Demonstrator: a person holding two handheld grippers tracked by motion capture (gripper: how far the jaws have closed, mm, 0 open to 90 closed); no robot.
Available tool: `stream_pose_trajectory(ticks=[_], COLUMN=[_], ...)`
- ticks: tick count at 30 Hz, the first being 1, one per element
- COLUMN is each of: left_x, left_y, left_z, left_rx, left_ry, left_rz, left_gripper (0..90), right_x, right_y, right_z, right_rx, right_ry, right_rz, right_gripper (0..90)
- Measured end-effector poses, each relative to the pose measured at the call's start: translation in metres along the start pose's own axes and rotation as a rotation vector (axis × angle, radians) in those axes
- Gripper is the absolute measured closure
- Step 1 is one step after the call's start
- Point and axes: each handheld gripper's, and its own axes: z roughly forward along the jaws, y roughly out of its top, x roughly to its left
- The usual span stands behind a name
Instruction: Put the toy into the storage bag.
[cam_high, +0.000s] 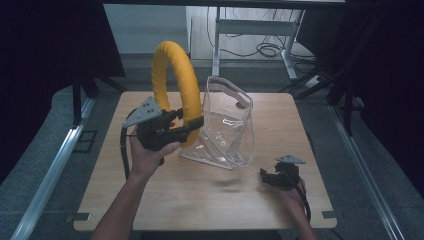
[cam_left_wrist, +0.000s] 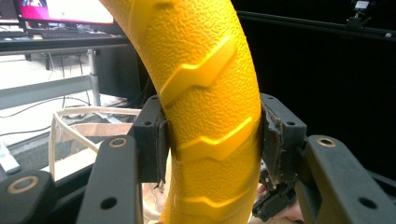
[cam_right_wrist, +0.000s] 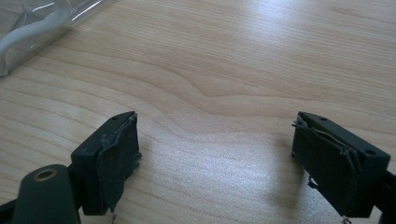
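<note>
High view, nearest you: your right gripper (cam_high: 264, 175) sits low at the near right of the wooden table (cam_high: 210, 200), and in the right gripper view its jaws stand wide apart over bare wood grain with nothing between them — a corner of the clear plastic bag (cam_right_wrist: 32, 28) is cut off at the upper left there. Farther in, your left gripper (cam_high: 192, 122) is clamped across the yellow ring (cam_high: 175, 80), holding it upright above the table, just beside the bag (cam_high: 227, 125), which stands open near the table's middle. In the left gripper view both pads (cam_left_wrist: 161, 144) press the ring's (cam_left_wrist: 210, 116) textured, ridged surface; its top and bottom run out of frame. Beyond the table, desk legs and floor cables (cam_high: 265, 50) are dim and hard to make out.
</note>
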Motion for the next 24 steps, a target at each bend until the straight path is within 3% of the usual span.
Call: stream_pose_trajectory(ticks=[24], left_x=[-0.017], left_y=[0.021], left_z=[0.023], left_rx=[-0.007], left_ry=[-0.030], left_rz=[0.040], left_gripper=[49.9], right_x=[0.000], right_y=[0.000], right_z=[0.000], right_rx=[-0.002], right_ry=[-0.001], right_rz=[0.001], right_gripper=[15.5])
